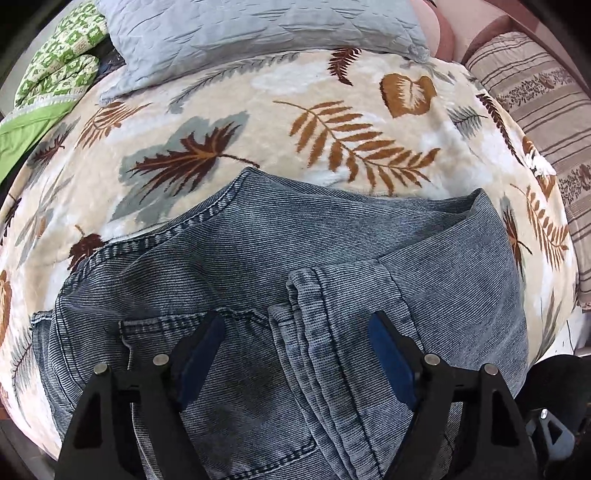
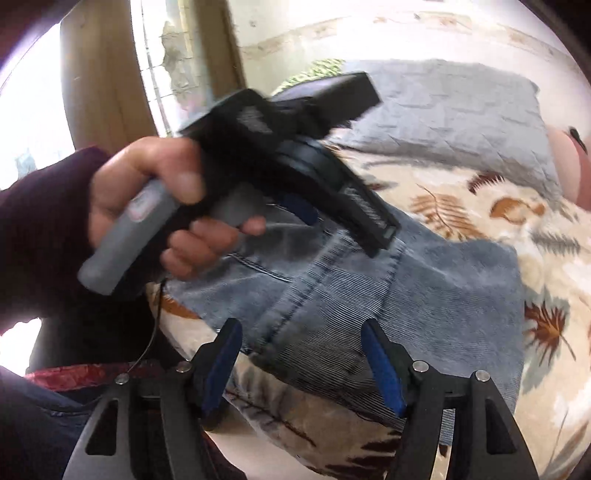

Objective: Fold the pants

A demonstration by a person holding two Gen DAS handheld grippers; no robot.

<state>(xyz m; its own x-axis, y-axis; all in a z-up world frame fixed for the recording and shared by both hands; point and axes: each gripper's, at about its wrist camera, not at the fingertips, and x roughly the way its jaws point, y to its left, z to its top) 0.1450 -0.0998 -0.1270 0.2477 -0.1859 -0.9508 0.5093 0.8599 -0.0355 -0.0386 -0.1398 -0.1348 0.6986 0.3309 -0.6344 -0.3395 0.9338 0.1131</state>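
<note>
Two grippers stand over the folded jeans point(image 1: 295, 258) on the leaf-print blanket point(image 1: 332, 122). Left gripper point(image 1: 297, 325): jaws wide, poised above the denim, gripping nothing. Right gripper point(image 2: 301, 332): jaws wide, empty; jeans at its 12 o'clock.

The bed point(image 1: 546, 122) is covered by a cream blanket point(image 1: 280, 92) with brown and grey leaf prints. On the blanket lie the blue jeans point(image 1: 332, 236), partly folded, directly under the left claw point(image 1: 297, 325), whose fingers stand apart above the cloth. Beyond this claw, at the far end of the blanket, rests a grey-blue quilted pillow point(image 1: 258, 29). To the far left of the claw lies a green patterned cloth point(image 1: 59, 62). To its far right, a striped brown sheet point(image 1: 535, 96) shows beside the blanket.
</note>
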